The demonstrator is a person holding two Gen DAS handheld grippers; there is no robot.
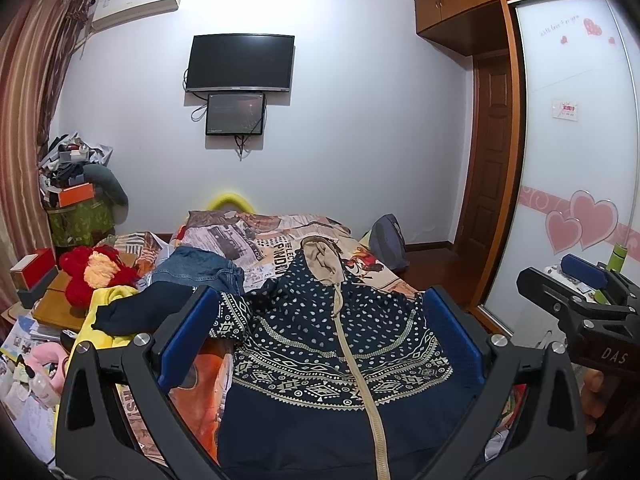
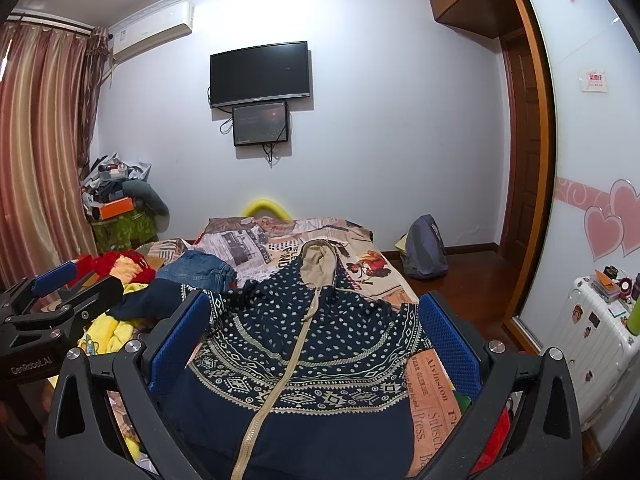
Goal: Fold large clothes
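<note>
A navy patterned hooded jacket (image 1: 320, 360) with a beige zip and beige-lined hood lies spread on the bed, hood pointing away from me; it also shows in the right wrist view (image 2: 304, 352). My left gripper (image 1: 320, 340) is open and empty, held above the jacket's middle. My right gripper (image 2: 308, 344) is open and empty above the same jacket, a little to the right. Each gripper shows in the other's view: the right one at the right edge (image 1: 576, 288), the left one at the left edge (image 2: 60, 292). The jacket's lower hem is hidden under the gripper bodies.
The bed (image 2: 432, 392) has a newspaper-print cover. Jeans (image 1: 200, 268), a dark garment (image 1: 140, 312), yellow cloth (image 1: 100, 300) and a red plush toy (image 1: 92, 276) lie on the left. A backpack (image 2: 426, 248) sits on the floor, a white suitcase (image 2: 592, 328) at the right.
</note>
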